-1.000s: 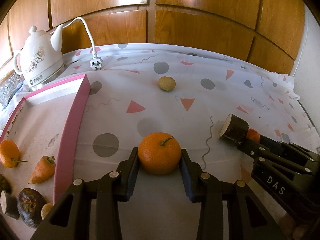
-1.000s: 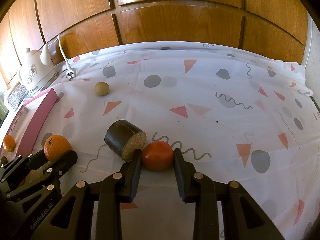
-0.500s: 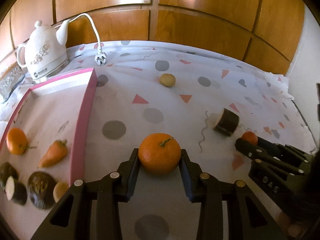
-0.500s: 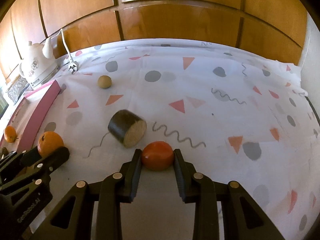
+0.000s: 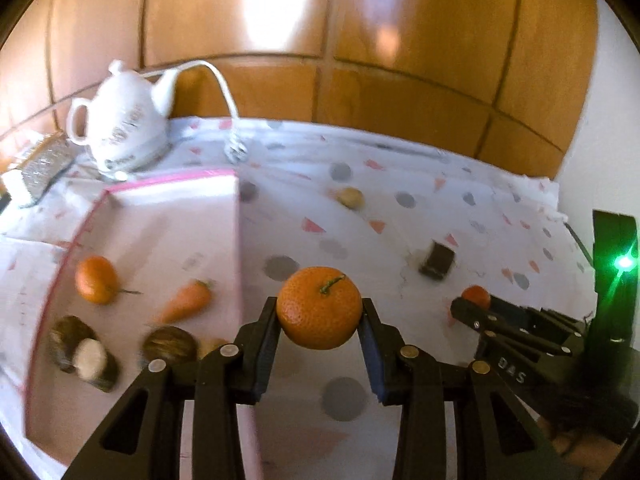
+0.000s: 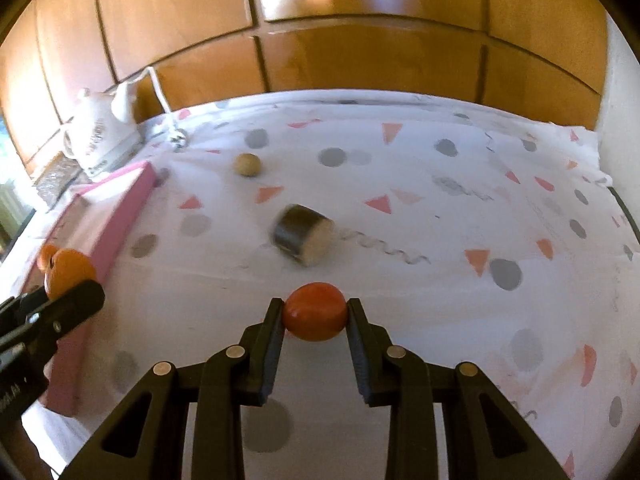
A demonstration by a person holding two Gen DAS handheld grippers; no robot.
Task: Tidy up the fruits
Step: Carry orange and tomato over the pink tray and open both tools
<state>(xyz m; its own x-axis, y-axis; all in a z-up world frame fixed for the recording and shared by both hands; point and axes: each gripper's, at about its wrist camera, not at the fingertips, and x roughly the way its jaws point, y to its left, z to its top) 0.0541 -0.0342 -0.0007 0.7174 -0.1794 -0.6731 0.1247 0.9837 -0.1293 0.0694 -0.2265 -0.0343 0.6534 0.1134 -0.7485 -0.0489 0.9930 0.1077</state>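
Left wrist view: the orange (image 5: 319, 307) is pinched in the left tool (image 5: 319, 320), lifted beside the pink-rimmed tray (image 5: 236, 216) holding a carrot (image 5: 186, 301). Over the dotted desk (image 6: 440, 216), the right tool (image 6: 315, 314) clamps a red-orange fruit (image 6: 315, 311).

We read only "DAS", in white letters on the black body of the right gripper (image 5: 476, 306) seen from the left wrist; the print on the white kettle (image 5: 120, 124) is too blurred to make out.
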